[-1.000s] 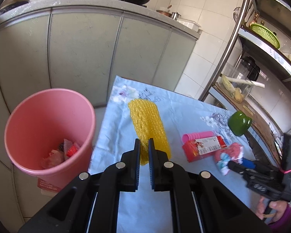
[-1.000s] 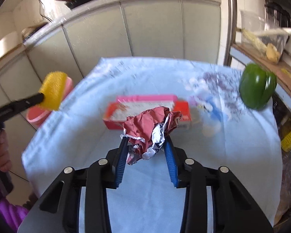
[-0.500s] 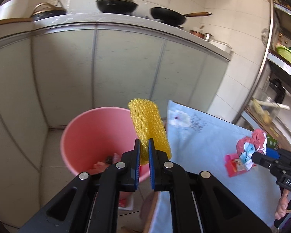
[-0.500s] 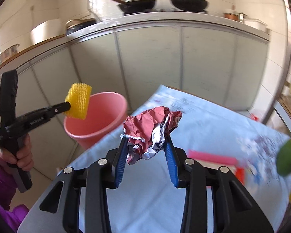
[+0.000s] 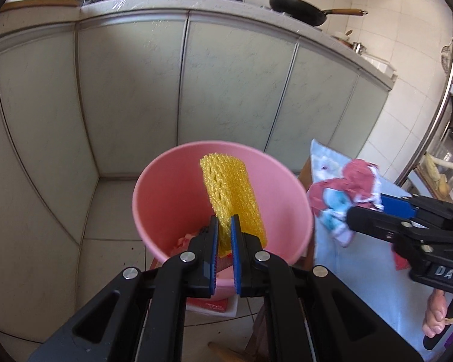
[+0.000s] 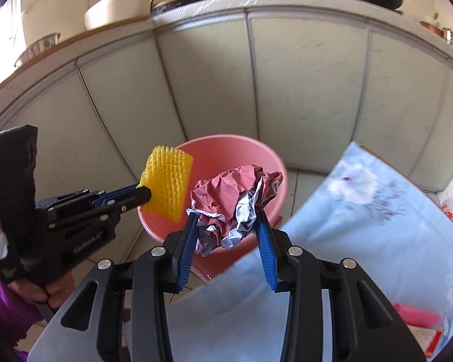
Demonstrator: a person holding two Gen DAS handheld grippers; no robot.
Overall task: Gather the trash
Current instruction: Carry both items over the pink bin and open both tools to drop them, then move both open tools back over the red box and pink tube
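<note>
My left gripper point(image 5: 224, 221) is shut on a yellow foam net sleeve point(image 5: 231, 196), which stands up over the mouth of the pink bin point(image 5: 166, 193). From the right wrist view the same sleeve point(image 6: 167, 182) and left gripper point(image 6: 142, 192) hang at the bin's left rim. My right gripper point(image 6: 226, 218) is shut on a crumpled red and white wrapper point(image 6: 232, 199), held in the air just in front of the pink bin point(image 6: 226, 150). The left wrist view shows that wrapper point(image 5: 344, 191) at the bin's right side. Some trash lies at the bin's bottom.
A table with a light blue flowered cloth point(image 6: 362, 220) stands right of the bin, with a red box and a pink item point(image 6: 413, 315) at its near right. Grey kitchen cabinets point(image 5: 226, 90) curve behind the bin, pans on the counter. The floor is tiled.
Both grippers swung left from over the table to the pink bin, each carrying its piece of trash. The yellow sleeve now hangs over the bin's opening; the wrapper has come up beside it.
</note>
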